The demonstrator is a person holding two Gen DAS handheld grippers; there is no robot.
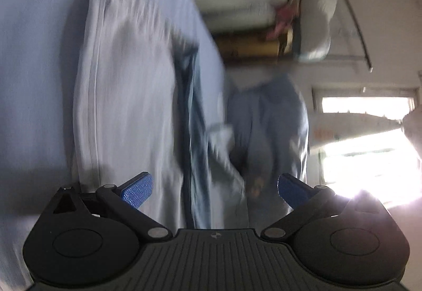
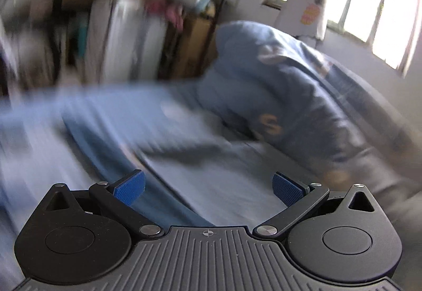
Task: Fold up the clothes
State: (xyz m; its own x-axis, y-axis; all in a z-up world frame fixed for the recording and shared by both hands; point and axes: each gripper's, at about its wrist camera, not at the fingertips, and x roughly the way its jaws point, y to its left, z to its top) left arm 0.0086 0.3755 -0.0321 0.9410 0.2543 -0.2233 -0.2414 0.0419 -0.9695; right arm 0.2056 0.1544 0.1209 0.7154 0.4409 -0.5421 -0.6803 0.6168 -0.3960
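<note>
Your widest surface is the pale blue bed sheet [image 1: 31,53], which fills the left of the left wrist view, tipped steeply, and shows again under your right gripper [image 2: 211,180]; both views are smeared by motion blur, so fine detail is lost. On that sheet, in the left wrist view, lies a large pale grey garment [image 1: 126,95], spread flat with a ribbed edge down its left side; just beside its right edge runs a narrow strip of dark blue cloth [image 1: 193,138], and whether the strip belongs to the garment you cannot tell. Beyond the sheet's edge sits a heap of blue-grey clothing [image 1: 266,117]; in the right wrist view the same sort of heap appears as a blue garment with pale printed marks [image 2: 269,85], resting on the sheet. A bright window [image 2: 374,6] glares at the upper right. Your left gripper [image 1: 214,188] has its blue pads [image 1: 137,189] spread wide with nothing between them; your right gripper [image 2: 208,188] is likewise spread wide, its pads [image 2: 130,189] touching no cloth.
</note>
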